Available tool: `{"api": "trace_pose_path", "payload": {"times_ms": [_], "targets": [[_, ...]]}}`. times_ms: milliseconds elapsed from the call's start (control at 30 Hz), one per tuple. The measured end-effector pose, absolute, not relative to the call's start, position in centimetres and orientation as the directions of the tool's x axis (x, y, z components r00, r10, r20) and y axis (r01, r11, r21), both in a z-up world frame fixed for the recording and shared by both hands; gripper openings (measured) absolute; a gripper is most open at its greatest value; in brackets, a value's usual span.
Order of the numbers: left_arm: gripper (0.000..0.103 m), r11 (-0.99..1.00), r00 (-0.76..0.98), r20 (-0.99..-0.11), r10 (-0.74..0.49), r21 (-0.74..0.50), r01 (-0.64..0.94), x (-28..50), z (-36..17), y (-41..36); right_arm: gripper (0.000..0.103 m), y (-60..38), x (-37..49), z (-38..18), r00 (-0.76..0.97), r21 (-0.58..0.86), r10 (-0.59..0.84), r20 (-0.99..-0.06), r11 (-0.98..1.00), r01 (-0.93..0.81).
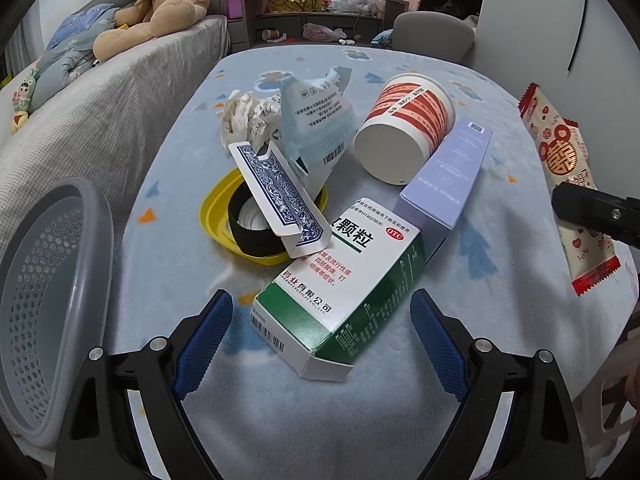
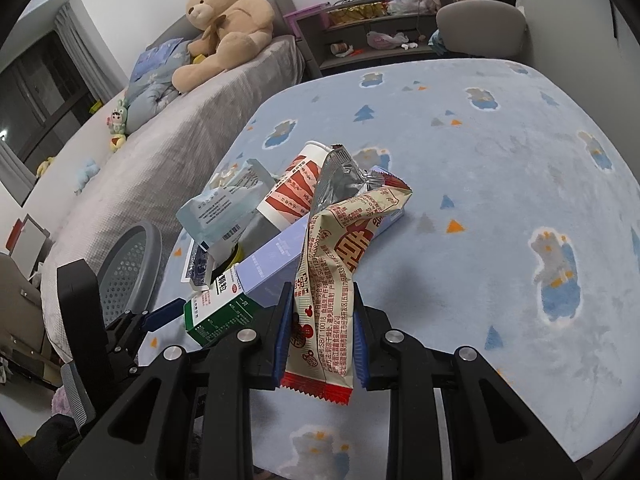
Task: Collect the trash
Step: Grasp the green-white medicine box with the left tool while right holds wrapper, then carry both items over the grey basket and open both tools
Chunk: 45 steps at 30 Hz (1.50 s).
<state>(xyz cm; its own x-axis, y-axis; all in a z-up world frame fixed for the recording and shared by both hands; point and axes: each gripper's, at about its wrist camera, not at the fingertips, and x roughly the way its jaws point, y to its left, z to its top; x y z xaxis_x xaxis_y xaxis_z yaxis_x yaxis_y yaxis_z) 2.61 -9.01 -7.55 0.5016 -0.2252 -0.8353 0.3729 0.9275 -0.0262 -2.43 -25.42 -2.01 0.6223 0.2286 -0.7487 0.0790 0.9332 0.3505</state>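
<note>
My left gripper [image 1: 322, 312] is open, its blue pads on either side of a green-and-white medicine box [image 1: 340, 296] lying on the blue blanket. Behind the box lie a blue patterned card box [image 1: 280, 196], a yellow lid with black tape roll [image 1: 256, 224], crumpled paper [image 1: 248, 118], a torn pale blue pouch [image 1: 316, 120], a red-striped paper cup [image 1: 404, 128] and a lilac box [image 1: 448, 176]. My right gripper [image 2: 320, 312] is shut on a cream-and-red snack wrapper [image 2: 328, 300], held above the table; it also shows in the left wrist view [image 1: 564, 168].
A grey perforated basket [image 1: 44, 300] stands at the table's left edge; it also shows in the right wrist view [image 2: 128, 272]. A grey-covered bed with a teddy bear [image 1: 160, 0] lies left. A chair [image 1: 432, 32] and shelves stand behind the table.
</note>
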Motion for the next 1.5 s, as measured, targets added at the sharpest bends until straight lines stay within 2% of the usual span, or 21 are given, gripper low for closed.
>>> {"api": "trace_pose_path", "payload": {"times_ms": [167, 233, 333, 467, 800, 1000, 1267, 1500], "targets": [[0.085, 0.923, 0.492, -0.832, -0.256, -0.06, 0.379, 2.7, -7.5, -9.0, 0.026, -25.5, -2.5, -2.0, 0.621, 0.35, 0.228, -0.75, 0.933, 0.08], [0.071, 0.917, 0.485, -0.831, -0.271, -0.07, 0.393, 2.4, -7.4, -9.1, 0.026, -25.8, -2.5, -2.1, 0.619, 0.35, 0.228, -0.751, 0.933, 0.08], [0.058, 0.91, 0.483, -0.83, -0.28, -0.069, 0.41, 1.9, -7.3, -9.2, 0.026, -25.7, -2.6, -2.1, 0.618, 0.349, 0.228, -0.752, 0.934, 0.08], [0.05, 0.9, 0.476, -0.826, -0.303, -0.083, 0.429, 1.2, -6.9, -9.5, 0.026, -25.6, -2.7, -2.0, 0.62, 0.346, 0.226, -0.752, 0.935, 0.079], [0.048, 0.883, 0.509, -0.787, -0.348, -0.093, 0.459, -1.5, -4.7, -9.1, 0.026, -24.9, -3.4, -1.0, 0.632, 0.327, 0.213, -0.745, 0.942, 0.068], [0.048, 0.907, 0.563, -0.752, -0.343, -0.109, 0.408, -2.2, -2.4, -6.3, 0.026, -23.4, -3.3, -0.3, 0.636, 0.31, 0.219, -0.74, 0.95, 0.034], [0.048, 0.963, 0.662, -0.706, -0.251, -0.11, 0.247, -1.3, 1.6, -0.2, 0.026, -19.3, -1.2, 1.6, 0.639, 0.315, 0.287, -0.714, 0.946, -0.073], [0.048, 0.994, 0.731, -0.674, -0.105, -0.084, 0.065, 0.8, 4.3, 6.1, 0.026, -14.2, 2.2, 3.1, 0.629, 0.335, 0.384, -0.676, 0.92, -0.202]]}}
